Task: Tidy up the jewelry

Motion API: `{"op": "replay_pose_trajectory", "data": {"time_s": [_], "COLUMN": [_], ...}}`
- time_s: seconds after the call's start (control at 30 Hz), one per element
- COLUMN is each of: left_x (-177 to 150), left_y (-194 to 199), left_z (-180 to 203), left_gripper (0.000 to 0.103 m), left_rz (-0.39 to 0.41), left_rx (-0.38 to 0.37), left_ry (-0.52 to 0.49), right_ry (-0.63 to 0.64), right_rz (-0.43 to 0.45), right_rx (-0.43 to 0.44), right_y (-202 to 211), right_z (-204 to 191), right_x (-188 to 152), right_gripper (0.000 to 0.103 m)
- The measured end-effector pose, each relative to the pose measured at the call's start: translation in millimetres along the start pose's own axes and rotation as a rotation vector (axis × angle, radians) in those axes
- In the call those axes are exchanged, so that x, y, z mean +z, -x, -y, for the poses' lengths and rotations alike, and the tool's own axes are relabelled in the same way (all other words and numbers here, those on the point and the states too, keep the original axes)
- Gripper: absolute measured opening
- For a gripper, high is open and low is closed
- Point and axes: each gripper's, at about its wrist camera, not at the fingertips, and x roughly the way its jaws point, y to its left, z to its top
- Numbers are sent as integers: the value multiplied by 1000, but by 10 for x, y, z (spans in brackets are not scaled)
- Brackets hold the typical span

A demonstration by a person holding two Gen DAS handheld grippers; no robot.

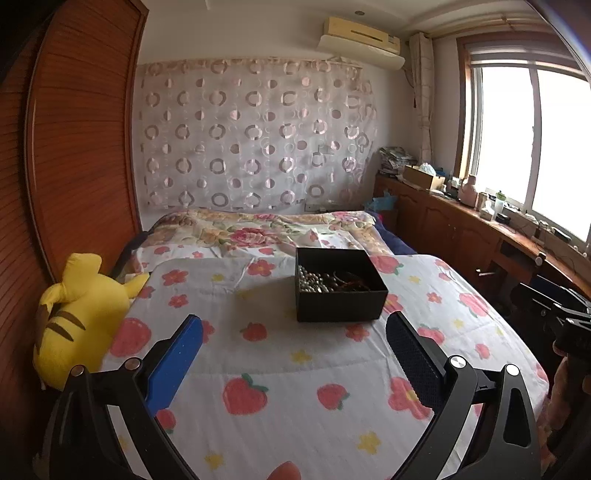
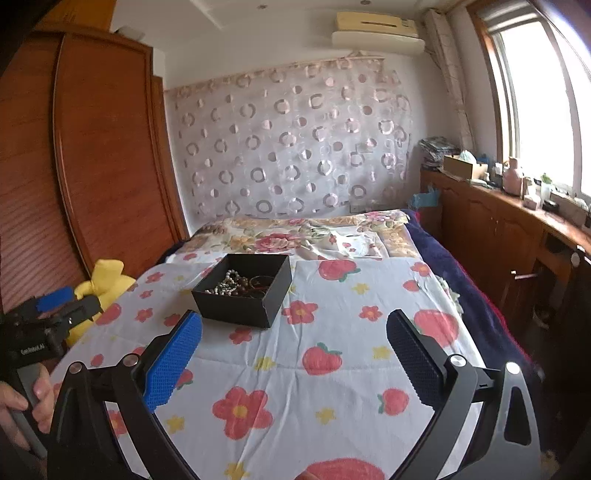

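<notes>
Near the middle of the bed (image 1: pixel 332 424), toward its head, a black box (image 1: pixel 340 295) is seen, with pearls (image 1: pixel 312 282) and dark beads heaped inside. Both the left tongs (image 1: pixel 295 332) and the right tongs (image 2: pixel 291 328) are held wide and empty, short of the box. Strands could be tangled or dragged out together if the heap is pinched carelessly; the light box could be tipped on the soft cover.

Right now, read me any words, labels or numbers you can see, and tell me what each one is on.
"Gen Robot.AI", roughly; small and blurred: on the left gripper body, seen from the right wrist.
Air conditioner: no readable marking.
Sill bottles: labels too small to read.
Black box: no text.
</notes>
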Motion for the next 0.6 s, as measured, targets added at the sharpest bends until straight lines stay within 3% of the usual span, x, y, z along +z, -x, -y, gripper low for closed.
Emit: {"op": "replay_pose_trajectory", "data": {"time_s": [0.6], "left_x": [-124], "left_y": [181], "left_z": [125], "left_gripper": [96], "left_rz": [5], "left_rx": [15], "left_ry": [-22], "right_ry": [48], "right_rz": [29], "right_rx": [-23], "right_y": [112], "right_z": [-107], "right_x": [-29], "right_gripper": [101]}}
